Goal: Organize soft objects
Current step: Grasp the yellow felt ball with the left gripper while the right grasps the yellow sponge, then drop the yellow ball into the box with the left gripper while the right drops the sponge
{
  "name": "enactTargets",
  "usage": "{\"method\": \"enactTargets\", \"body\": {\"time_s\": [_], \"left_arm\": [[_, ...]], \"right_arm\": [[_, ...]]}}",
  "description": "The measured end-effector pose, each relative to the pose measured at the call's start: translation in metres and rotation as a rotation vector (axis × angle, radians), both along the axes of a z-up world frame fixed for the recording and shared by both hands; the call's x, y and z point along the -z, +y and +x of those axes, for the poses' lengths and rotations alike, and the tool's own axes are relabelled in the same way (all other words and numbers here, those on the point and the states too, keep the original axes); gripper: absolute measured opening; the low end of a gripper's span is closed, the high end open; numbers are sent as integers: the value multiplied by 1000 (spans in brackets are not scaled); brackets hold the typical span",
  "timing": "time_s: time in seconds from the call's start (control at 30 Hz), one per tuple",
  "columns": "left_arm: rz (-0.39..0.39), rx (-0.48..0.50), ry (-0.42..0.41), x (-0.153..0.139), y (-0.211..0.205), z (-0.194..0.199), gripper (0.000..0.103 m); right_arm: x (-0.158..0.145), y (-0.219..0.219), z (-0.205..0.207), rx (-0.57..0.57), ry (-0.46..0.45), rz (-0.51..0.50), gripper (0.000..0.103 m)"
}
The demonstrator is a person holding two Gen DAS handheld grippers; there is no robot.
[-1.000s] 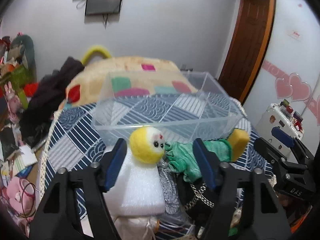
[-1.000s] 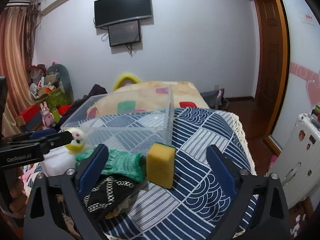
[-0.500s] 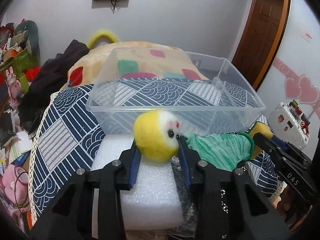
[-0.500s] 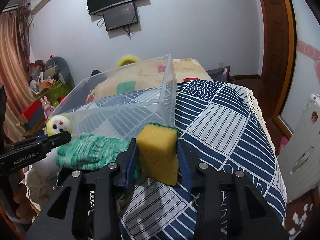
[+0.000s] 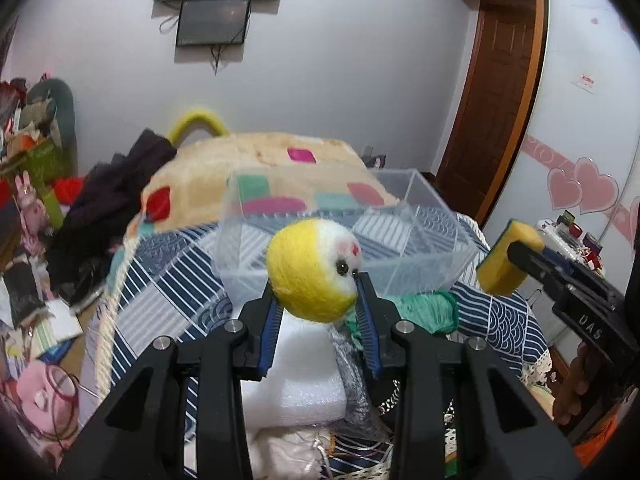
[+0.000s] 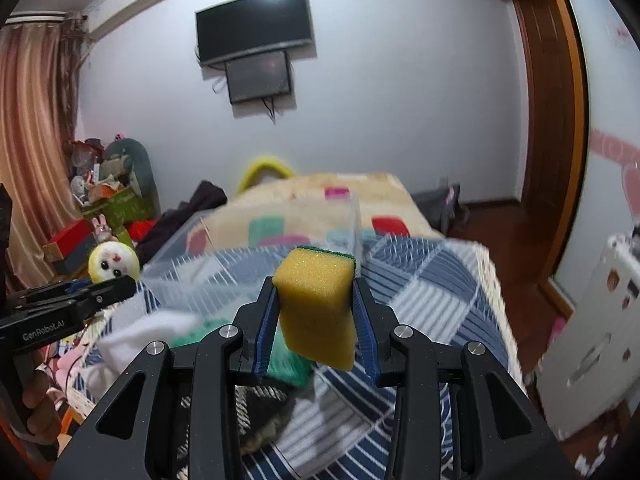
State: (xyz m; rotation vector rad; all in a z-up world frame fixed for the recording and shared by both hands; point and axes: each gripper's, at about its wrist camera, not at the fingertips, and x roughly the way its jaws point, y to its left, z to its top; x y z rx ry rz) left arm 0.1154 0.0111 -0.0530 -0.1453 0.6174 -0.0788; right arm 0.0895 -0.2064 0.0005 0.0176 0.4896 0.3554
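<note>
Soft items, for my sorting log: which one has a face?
The round yellow plush ball, held in the left gripper; the sponge and green glove are faceless.

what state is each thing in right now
left gripper: shut on the plush ball
plush ball: held, lifted
right gripper: shut on the sponge
sponge: held, lifted
clear bin: open-topped, looks empty
green glove: lying on the bedspread

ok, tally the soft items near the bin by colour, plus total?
Yellow: 2, the plush ball in the left hand-held gripper and the sponge in the right hand-held gripper
Green: 1, the knit glove lying on the bed
White: 1, the foam block
Total: 4. The clear bin holds none of them yet.
</note>
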Motion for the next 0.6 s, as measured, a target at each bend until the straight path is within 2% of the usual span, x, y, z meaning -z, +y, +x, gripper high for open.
{"method": "enactTargets", "body": {"time_s": [0.27, 0.4, 0.6], "left_arm": [[28, 8, 3, -28, 18, 22, 35], [49, 4, 32, -31, 25, 44, 35], [57, 17, 112, -18, 30, 81, 35]], "right_arm": [[-25, 20, 16, -35, -87, 2, 33], [-24, 34, 35, -46, -85, -10, 33], [-8, 54, 63, -63, -30, -41, 33]]}}
